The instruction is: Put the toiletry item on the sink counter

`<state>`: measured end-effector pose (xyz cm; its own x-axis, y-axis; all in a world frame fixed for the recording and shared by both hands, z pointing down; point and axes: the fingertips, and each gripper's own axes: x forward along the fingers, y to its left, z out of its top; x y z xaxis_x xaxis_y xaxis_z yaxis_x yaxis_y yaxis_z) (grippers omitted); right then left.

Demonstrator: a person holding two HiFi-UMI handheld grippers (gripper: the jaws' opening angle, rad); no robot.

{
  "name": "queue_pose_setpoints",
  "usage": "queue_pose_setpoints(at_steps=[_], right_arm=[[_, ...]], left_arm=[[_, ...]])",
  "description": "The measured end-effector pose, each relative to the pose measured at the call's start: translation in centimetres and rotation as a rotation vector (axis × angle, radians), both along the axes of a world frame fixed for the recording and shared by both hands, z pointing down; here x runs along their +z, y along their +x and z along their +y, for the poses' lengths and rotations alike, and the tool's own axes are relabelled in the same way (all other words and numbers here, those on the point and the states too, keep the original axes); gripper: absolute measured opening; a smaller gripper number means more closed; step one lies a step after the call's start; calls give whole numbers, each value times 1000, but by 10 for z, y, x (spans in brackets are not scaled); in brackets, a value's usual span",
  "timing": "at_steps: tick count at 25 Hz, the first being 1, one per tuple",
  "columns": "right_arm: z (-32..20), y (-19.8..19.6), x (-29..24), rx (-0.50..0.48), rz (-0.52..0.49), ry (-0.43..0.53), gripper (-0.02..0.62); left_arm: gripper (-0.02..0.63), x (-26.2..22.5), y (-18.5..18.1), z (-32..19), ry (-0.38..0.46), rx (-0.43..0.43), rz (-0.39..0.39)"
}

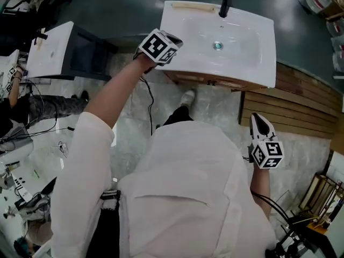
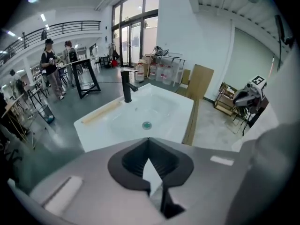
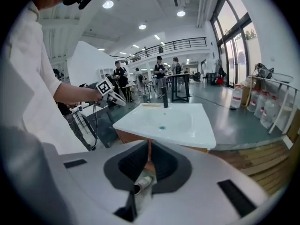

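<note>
Altogether, one left tool (image 2: 148, 142), one right tool (image 3: 149, 144), both closed, one sink (image 1: 252, 63).

Left gripper (image 2: 147, 139): jaws pressed together, tip to tip.
Right gripper (image 3: 147, 142): jaws closed together, angled downward.
Left arm (image 1: 113, 101): stretched forward.

Sink counter (image 1: 258, 63) glossy white; faucet (image 1: 226, 4) black; drain (image 1: 217, 45) teal-green. Strip (image 1: 188, 6) along its back edge — pale beige. Marker cubes (image 1: 158, 46) — black-and-white squares. Floor (image 1: 215, 109) grey-white marbled; slatted boards (image 1: 301, 106) warm brown; shirt (image 1: 188, 198) white.
</note>
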<state>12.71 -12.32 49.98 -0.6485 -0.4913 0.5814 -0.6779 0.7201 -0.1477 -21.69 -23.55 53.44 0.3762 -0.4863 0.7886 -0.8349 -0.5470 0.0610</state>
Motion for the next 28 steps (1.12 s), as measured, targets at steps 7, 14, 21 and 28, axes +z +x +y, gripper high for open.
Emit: queue_pose_setpoints(at_steps=[7, 14, 21, 28], right_arm=[[42, -2, 3, -129, -15, -14, 12], [86, 1, 7, -220, -18, -28, 9], [126, 8, 5, -259, -23, -42, 8], [139, 15, 5, -275, -28, -46, 6]], left_arm=[[5, -15, 97, 97, -25, -43, 125], [5, -36, 216, 190, -17, 4, 281], [5, -38, 290, 264, -60, 127, 323], [5, -34, 311, 279, -80, 152, 334]])
